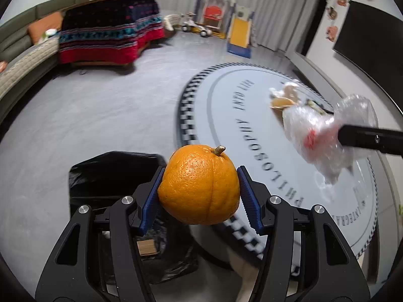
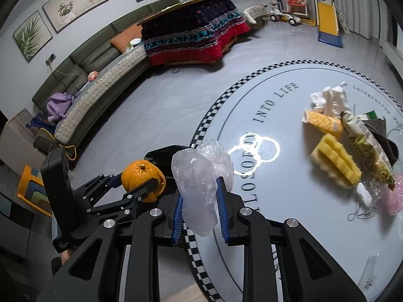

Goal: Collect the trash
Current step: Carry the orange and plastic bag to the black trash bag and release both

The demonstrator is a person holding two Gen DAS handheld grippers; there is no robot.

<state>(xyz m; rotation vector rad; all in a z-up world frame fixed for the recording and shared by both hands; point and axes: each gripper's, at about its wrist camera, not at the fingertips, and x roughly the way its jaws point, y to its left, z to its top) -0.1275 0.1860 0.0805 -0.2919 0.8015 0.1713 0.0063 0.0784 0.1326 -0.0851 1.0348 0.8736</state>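
Note:
My left gripper [image 1: 200, 188] is shut on an orange [image 1: 199, 185] with a short stem, held in the air above a black trash bag [image 1: 115, 173] on the floor beside the round table [image 1: 239, 105]. The same orange [image 2: 142, 180] and left gripper [image 2: 141, 183] show in the right wrist view. My right gripper [image 2: 201, 201] is shut on a crumpled clear plastic bag [image 2: 201, 183], held over the table's left edge [image 2: 201, 130]. In the left wrist view that plastic bag [image 1: 325, 130] hangs from the right gripper's dark finger [image 1: 370, 138].
Other litter lies on the table: white tissue [image 2: 330, 98], a yellow wrapper [image 2: 322, 122], a yellow ridged piece [image 2: 335, 159], a snack packet [image 2: 365, 146], pink netting [image 2: 393, 198]. A green sofa [image 2: 95, 58], a blanket-covered table [image 2: 194, 32] and toys [image 2: 297, 0] stand around the floor.

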